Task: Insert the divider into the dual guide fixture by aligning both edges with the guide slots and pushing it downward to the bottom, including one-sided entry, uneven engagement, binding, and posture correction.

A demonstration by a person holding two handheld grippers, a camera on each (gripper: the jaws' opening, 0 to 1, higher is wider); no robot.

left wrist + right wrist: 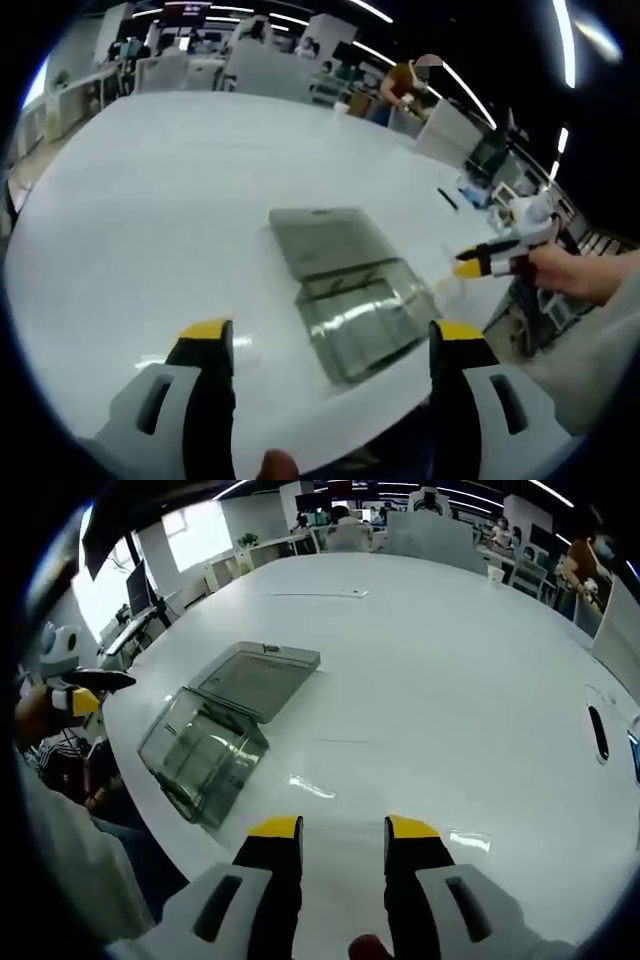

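while both grippers hover above the white table (150,220), the clear fixture (365,315) lies near the table's edge, with a flat grey divider (325,240) resting against its far end and lying on the tabletop. in the left gripper view, the left gripper (332,345) rises from the bottom with its yellow-tipped jaws spread wide apart, holding nothing; the fixture sits between and just beyond them. at the right of this view the right gripper (470,262) enters, held in a person's hand (565,270), its yellow tip pointing toward the fixture but apart from it. in the right gripper view, the right gripper (343,830) shows its jaws standing a modest gap apart with nothing between them, over bare tabletop (450,680). the fixture (205,755) and the divider (262,678) lie to the left of the jaws, touching one another. at the far left edge the left gripper (85,692) appears, held by a hand; whether its jaws are spread cannot be told from this view. a dark slim object (597,732) lies on the table at the right.
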